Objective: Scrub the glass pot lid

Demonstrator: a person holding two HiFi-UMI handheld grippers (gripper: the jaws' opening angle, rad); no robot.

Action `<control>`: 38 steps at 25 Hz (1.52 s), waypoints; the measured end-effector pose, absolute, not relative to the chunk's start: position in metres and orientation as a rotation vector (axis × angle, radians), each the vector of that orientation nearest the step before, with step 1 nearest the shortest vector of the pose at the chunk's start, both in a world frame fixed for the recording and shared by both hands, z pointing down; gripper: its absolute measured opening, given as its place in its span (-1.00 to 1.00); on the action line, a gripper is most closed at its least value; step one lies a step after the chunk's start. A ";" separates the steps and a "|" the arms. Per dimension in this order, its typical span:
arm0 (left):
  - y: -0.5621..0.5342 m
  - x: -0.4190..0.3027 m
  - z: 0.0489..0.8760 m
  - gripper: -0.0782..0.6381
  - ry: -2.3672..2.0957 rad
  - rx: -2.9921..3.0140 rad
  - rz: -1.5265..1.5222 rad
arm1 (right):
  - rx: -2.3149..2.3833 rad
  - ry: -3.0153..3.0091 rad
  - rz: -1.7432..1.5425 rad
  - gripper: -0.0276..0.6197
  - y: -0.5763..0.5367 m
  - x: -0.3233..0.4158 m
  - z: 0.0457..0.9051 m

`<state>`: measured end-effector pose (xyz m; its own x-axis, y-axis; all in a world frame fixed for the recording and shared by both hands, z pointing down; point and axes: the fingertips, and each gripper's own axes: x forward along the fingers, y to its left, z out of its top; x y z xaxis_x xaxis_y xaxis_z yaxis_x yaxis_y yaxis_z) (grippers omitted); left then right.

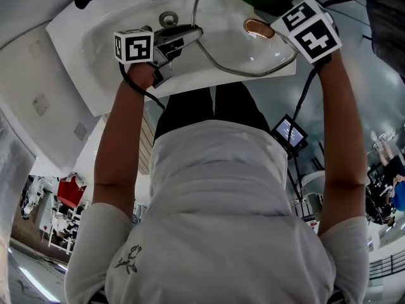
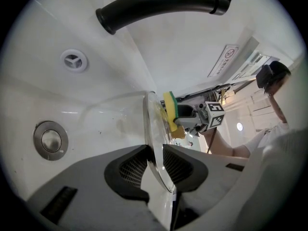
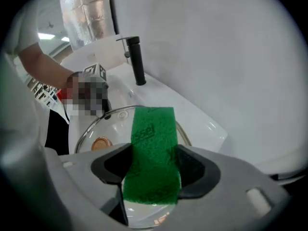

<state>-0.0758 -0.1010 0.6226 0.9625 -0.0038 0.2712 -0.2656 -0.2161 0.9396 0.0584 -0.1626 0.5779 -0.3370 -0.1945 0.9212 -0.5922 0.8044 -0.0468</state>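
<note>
Over the white sink basin (image 1: 76,43), the glass pot lid (image 2: 155,124) is held clear of the walls, its rim pinched between the left gripper's (image 2: 155,160) jaws. The right gripper (image 3: 151,163) is clamped on a green-and-yellow sponge (image 3: 153,129) at the lid's upper edge; bare basin lies open beneath

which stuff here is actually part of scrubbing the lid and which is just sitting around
In the job: glass pot lid, gripped at its rim by the left gripper; green-and-yellow sponge, held in the right gripper; white sink beneath.
Just around: black faucet; drain plug; overflow hole; small screen beside the person.
</note>
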 end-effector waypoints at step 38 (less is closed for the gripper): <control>-0.114 -0.081 0.618 -0.22 -0.407 1.870 0.278 | 1.178 -1.772 0.673 -0.02 -0.117 0.233 0.567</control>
